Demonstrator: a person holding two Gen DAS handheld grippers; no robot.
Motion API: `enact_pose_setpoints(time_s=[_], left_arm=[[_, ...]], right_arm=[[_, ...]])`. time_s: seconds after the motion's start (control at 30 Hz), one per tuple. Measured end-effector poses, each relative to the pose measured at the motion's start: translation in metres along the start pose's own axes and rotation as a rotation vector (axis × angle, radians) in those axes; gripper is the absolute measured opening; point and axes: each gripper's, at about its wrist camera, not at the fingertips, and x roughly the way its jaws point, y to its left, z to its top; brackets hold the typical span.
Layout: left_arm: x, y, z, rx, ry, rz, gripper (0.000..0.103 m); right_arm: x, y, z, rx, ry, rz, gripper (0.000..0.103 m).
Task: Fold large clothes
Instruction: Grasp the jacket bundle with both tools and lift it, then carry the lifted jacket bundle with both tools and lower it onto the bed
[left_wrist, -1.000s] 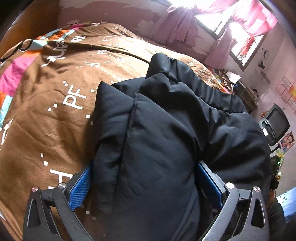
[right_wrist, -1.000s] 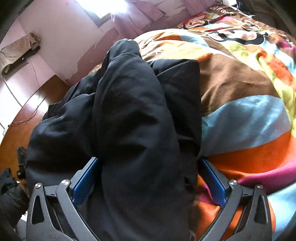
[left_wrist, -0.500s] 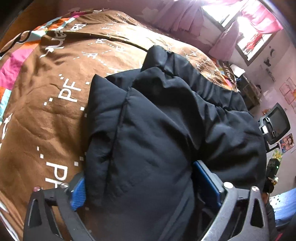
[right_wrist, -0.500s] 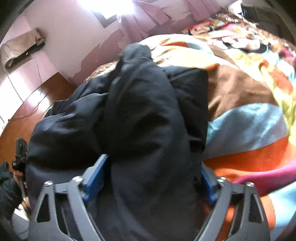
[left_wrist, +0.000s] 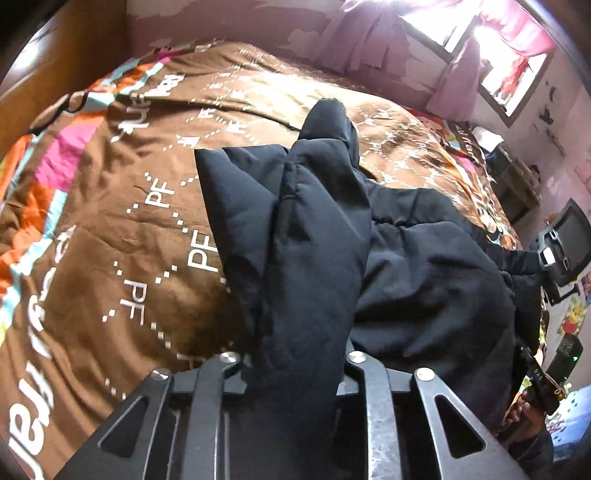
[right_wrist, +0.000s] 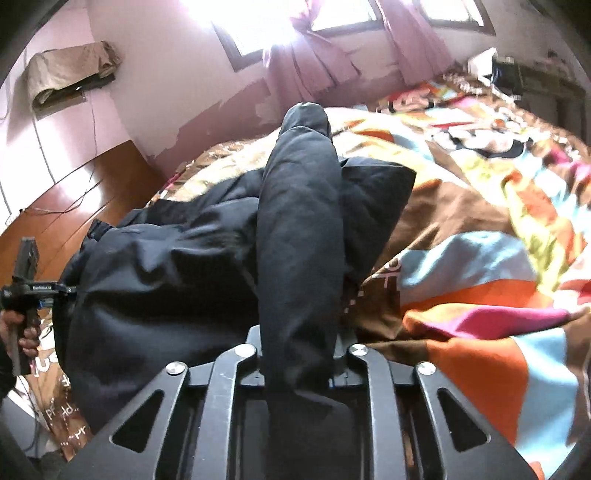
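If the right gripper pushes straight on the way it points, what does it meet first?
The black jacket itself: the right gripper has a fold between its closing jaws, and the bunched fabric runs on ahead. Beyond lies the bedspread, probably.

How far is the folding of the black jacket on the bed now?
Early stage. The black jacket lies bunched on the patterned bedspread, no neat fold visible. In hand: left gripper and right gripper are closing, each pinching a bunch of fabric. The folding itself remains.
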Motion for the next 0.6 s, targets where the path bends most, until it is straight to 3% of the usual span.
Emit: enact_pose_setpoints(time_s=[0.3, 0.6], left_arm=[[-0.073, -0.011, -0.035, 0.049, -0.102, -0.007, 0.015], [-0.119, 0.033, -0.016, -0.064, -0.174, 0.03, 0.014]], right_arm=[[-0.07, 0.042, 0.009, -0.061, -0.128, 0.045, 0.011], [-0.052, 0.125, 0.075, -0.293, -0.124, 0.186, 0.01]])
